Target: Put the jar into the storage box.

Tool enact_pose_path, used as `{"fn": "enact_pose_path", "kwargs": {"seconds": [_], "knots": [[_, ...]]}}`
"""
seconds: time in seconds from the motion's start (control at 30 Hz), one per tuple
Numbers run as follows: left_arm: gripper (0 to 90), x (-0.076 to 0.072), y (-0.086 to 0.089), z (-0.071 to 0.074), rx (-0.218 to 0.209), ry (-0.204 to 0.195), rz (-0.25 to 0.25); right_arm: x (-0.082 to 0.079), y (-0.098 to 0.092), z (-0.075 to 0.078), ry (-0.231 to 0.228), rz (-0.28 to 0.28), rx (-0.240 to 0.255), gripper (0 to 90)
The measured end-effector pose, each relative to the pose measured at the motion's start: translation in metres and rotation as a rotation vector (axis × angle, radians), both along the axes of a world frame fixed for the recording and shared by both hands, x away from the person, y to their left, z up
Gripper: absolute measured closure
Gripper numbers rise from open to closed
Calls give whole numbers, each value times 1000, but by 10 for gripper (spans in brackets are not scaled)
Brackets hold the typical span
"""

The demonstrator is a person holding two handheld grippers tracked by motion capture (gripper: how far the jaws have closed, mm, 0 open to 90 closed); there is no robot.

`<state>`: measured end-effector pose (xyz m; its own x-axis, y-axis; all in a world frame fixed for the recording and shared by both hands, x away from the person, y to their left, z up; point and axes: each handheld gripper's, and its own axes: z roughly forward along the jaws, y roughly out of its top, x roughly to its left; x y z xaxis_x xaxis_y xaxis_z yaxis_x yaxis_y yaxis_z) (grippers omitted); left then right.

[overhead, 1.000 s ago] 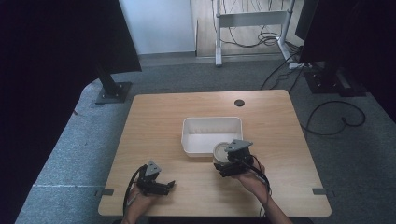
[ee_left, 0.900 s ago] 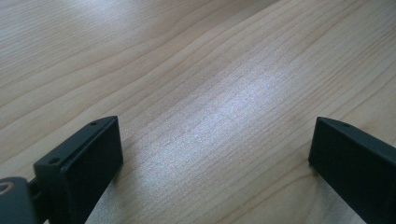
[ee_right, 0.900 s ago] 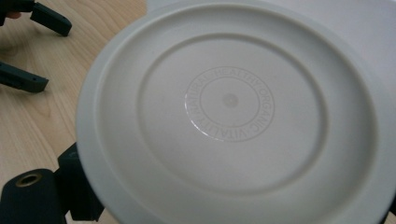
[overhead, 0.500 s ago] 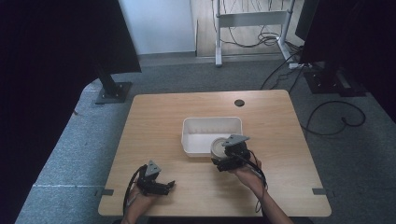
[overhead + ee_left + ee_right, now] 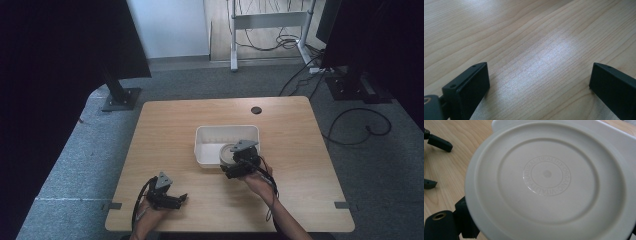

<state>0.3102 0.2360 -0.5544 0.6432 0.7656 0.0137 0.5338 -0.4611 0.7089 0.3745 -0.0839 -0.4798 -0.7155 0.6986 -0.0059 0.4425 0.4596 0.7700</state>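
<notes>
Since the earlier frames the right gripper (image 5: 235, 162) had carried its round white lid (image 5: 228, 154) a little toward the upper left, so that the lid now overlapped the near rim of the white tub (image 5: 226, 131) at the centre of the high view. Inside the tub, the part not covered by the lid showed bare white floor and walls. On the wooden table (image 5: 170, 125), the left gripper (image 5: 172, 200) had stayed low at the lower left of that view.

In the right gripper view the lid (image 5: 547, 180) spread across most of the frame, its embossed ring of lettering at the middle, the tub's wall (image 5: 621, 142) behind it at the upper right. The right gripper's jaws were closed on the lid's edge.

In the left gripper view the left gripper (image 5: 539, 82) stood wide apart over bare tabletop (image 5: 529, 37), holding nothing.
</notes>
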Motion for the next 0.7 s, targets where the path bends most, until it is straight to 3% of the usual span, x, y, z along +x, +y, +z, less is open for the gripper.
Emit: {"fn": "enact_pose_path", "kwargs": {"seconds": [0.7], "knots": [[26,0,0,0,2,-1,-1,26,25,0,-6,-6,3,95]]}}
